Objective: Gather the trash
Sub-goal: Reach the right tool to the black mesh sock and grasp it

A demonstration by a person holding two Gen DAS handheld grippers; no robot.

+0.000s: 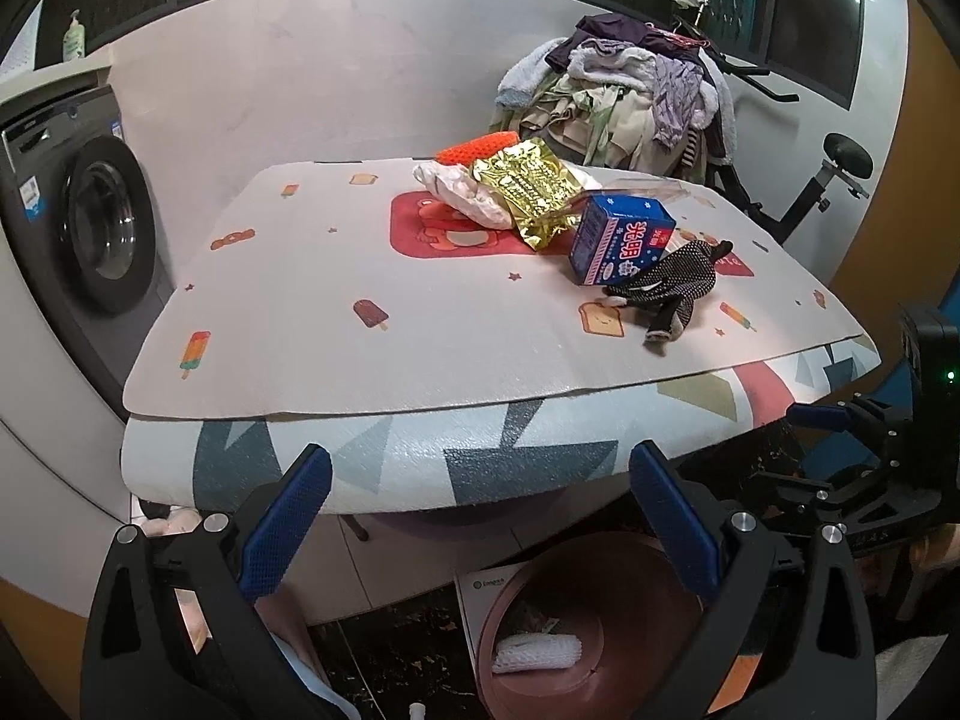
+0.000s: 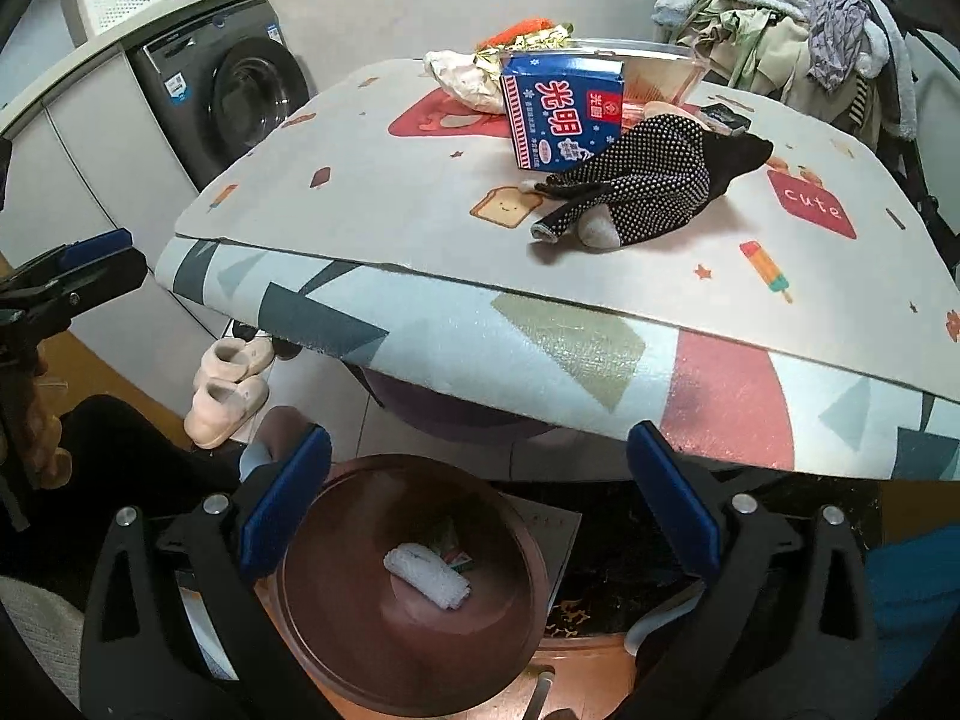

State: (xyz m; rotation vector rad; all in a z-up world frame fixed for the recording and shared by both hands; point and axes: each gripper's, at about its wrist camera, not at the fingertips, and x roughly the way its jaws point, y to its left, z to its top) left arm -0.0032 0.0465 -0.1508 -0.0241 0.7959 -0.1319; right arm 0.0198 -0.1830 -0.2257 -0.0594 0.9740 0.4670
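A blue carton (image 1: 618,238) (image 2: 561,114) stands on the mat-covered table (image 1: 372,324) (image 2: 420,180). Beside it lie a gold foil wrapper (image 1: 528,189), a crumpled white wrapper (image 1: 462,192) (image 2: 465,81), an orange mesh item (image 1: 477,147) and a dotted black sock (image 1: 666,288) (image 2: 636,186). A brown bin (image 2: 414,588) (image 1: 558,618) on the floor below the table's front edge holds a white foam roll (image 2: 427,577) (image 1: 537,654). My left gripper (image 1: 480,516) is open and empty before the table edge. My right gripper (image 2: 480,498) is open and empty above the bin.
A washing machine (image 1: 90,228) (image 2: 234,96) stands at the left. A pile of clothes (image 1: 630,102) (image 2: 798,18) lies on an exercise bike behind the table. A clear plastic tray (image 2: 636,69) sits behind the carton. Pink slippers (image 2: 231,384) lie on the floor.
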